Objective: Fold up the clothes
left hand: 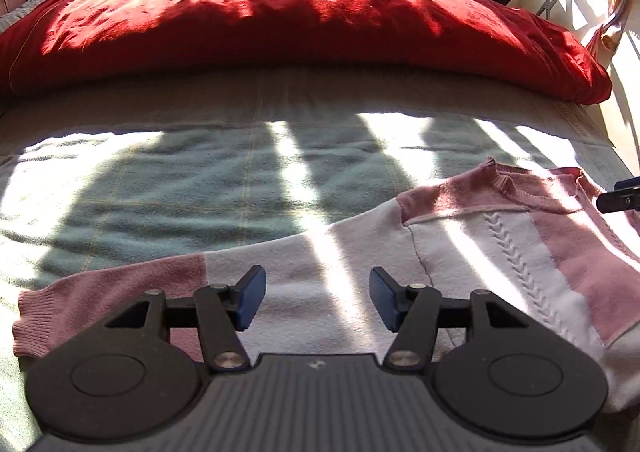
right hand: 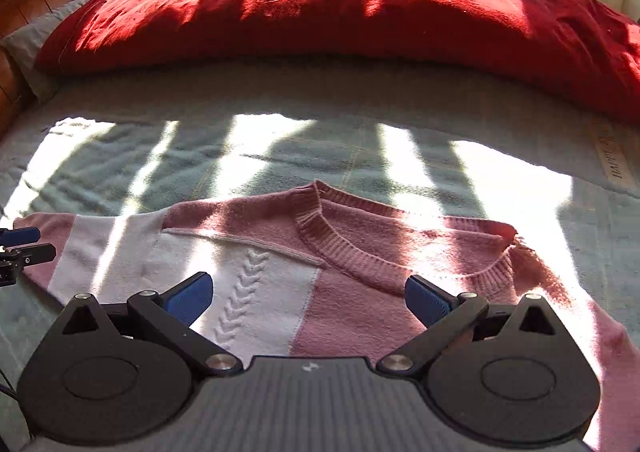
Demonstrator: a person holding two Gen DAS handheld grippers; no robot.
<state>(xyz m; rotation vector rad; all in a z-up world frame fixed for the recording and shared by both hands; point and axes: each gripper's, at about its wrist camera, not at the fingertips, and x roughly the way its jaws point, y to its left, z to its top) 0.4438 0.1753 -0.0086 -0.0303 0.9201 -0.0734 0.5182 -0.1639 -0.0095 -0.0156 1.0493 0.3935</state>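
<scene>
Sweater point(right hand: 280, 276), pink and white knit, is lying front-up on the green blanket point(right hand: 320, 156) of the bed, collar pointing toward the red quilt point(right hand: 320, 12). In the left wrist view its left-side sleeve point(left hand: 120, 292) is stretching out flat to the side; body looks spread, not doubled over. The far right sleeve edge is washing out in sunlight, so I cannot tell how it lies.

I am reading this as the garment laid open, either awaiting its folds or spread again; the pictures are not settling which.

Left gripper point(left hand: 318, 300) is hovering low above the sleeve near the shoulder seam, jaws parted moderately, gripping nothing. Whether the pads are touching the knit, I cannot tell.

Right gripper point(right hand: 308, 300) is hanging over the chest below the collar, jaws spread wider than the left's, nothing between them.

Any fold would call for pinching an edge rather than mid-panel; loose knit is likely bunching if grabbed in the middle.
</scene>
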